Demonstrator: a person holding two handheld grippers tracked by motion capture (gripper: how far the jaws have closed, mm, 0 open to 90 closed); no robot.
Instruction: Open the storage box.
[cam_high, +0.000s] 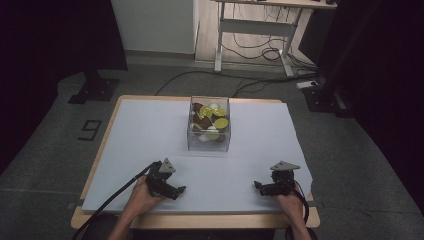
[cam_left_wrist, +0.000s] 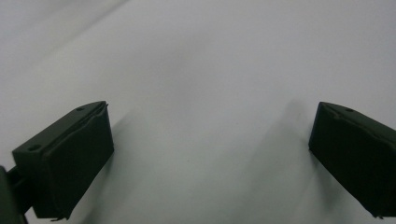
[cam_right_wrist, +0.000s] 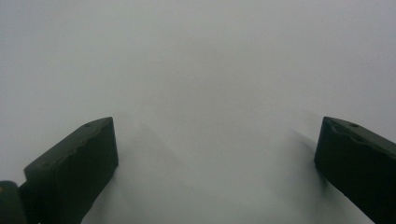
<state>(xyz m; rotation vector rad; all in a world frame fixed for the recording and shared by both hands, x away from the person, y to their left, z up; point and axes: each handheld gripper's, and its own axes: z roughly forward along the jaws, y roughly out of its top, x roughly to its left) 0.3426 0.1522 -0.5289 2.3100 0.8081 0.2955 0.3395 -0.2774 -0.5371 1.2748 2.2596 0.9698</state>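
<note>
Both pairs of jaws stand wide and empty. In the left gripper view the two black pads sit far apart at the frame's edges with only pale sheet between them, and the right gripper view shows the same: bare, softly lit surface and faint jaw shadows.

From above, the left gripper (cam_high: 175, 189) rests low on the near part of the counter (cam_high: 150, 125), its jaws pointing toward the counter's middle and slightly to the right. The right gripper (cam_high: 260, 186) sits opposite near the front right corner, its jaws turned leftward toward the other gripper. Each is held by a hand (cam_high: 142, 197) coming in from the bottom edge, and a cable (cam_high: 112, 200) trails off the left one.

The thing nearest to them is a clear box (cam_high: 209, 125), roughly cube-shaped and open-topped, standing upright in the middle of the counter, farther from the person than both grippers and well apart from each. It holds a jumble of small pieces, yellow-green, dark red-brown and white; they look like toy food or capsules, though the view is too coarse to say which.

The box lies forward of the gap between the grippers, about midway, perhaps a touch nearer the left. Neither pair of jaws faces it, so I judge a reach would first call for turning a gripper forward.
</note>
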